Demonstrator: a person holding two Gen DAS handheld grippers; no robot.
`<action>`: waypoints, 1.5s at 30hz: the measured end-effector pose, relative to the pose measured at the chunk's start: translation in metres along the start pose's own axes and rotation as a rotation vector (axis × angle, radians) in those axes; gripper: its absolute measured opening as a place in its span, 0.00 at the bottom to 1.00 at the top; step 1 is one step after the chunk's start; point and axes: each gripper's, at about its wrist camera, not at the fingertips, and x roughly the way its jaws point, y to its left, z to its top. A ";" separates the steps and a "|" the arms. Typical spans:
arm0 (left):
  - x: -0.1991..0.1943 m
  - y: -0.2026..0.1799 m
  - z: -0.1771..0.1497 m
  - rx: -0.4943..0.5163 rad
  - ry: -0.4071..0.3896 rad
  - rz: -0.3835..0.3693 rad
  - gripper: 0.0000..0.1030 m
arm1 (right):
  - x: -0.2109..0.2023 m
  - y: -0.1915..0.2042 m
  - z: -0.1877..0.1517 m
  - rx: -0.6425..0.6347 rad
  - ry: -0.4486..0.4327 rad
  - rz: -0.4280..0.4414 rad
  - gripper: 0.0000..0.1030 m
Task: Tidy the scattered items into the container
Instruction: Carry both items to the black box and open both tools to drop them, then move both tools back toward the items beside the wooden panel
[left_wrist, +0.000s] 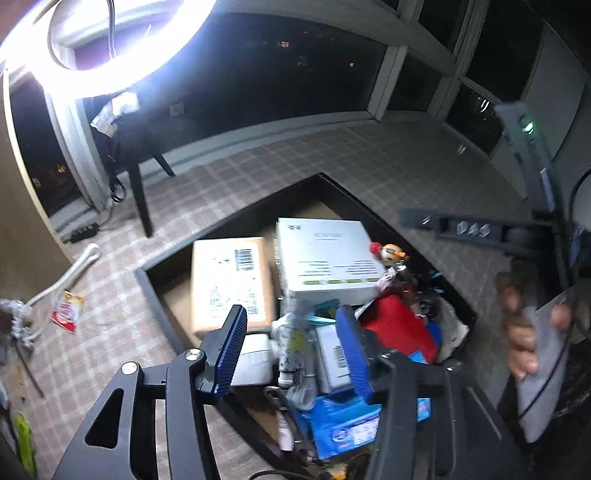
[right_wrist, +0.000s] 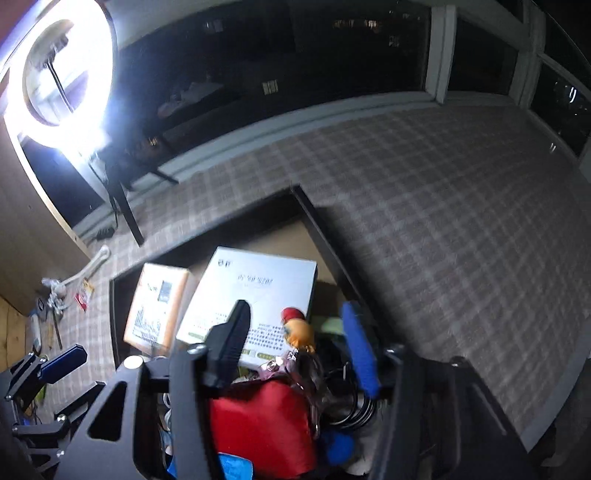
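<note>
A dark open-topped container (left_wrist: 159, 295) sits on the checked surface, crowded with things. In it lie a brown parcel (left_wrist: 229, 284), a white box (left_wrist: 325, 254), a small figurine (left_wrist: 389, 253), a red pouch (left_wrist: 399, 328) and a blue packet (left_wrist: 343, 428). My left gripper (left_wrist: 293, 350) hangs over the container's near end, open, its blue pads wide apart with nothing pressed between them. My right gripper (right_wrist: 295, 343) is open above the white box (right_wrist: 258, 291) and the red pouch (right_wrist: 262, 424). The figurine (right_wrist: 299, 330) shows below, between its fingers, but is not gripped.
A red and yellow sachet (left_wrist: 66, 310), a white curved piece (left_wrist: 74, 266) and other small clutter lie on the checked surface (left_wrist: 332, 155) at the left. A ring light (left_wrist: 110, 44) glares at the upper left above dark chair legs (left_wrist: 142, 199). A hand (left_wrist: 524, 332) holds the right tool.
</note>
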 end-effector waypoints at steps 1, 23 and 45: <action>0.000 0.002 -0.001 0.000 0.003 0.003 0.46 | -0.002 0.000 0.001 0.003 -0.005 0.005 0.51; -0.020 0.110 -0.043 -0.178 0.021 0.165 0.45 | 0.005 0.079 -0.009 -0.120 0.022 0.091 0.51; -0.070 0.334 -0.138 -0.521 0.046 0.470 0.44 | 0.039 0.352 -0.069 -0.526 0.134 0.367 0.37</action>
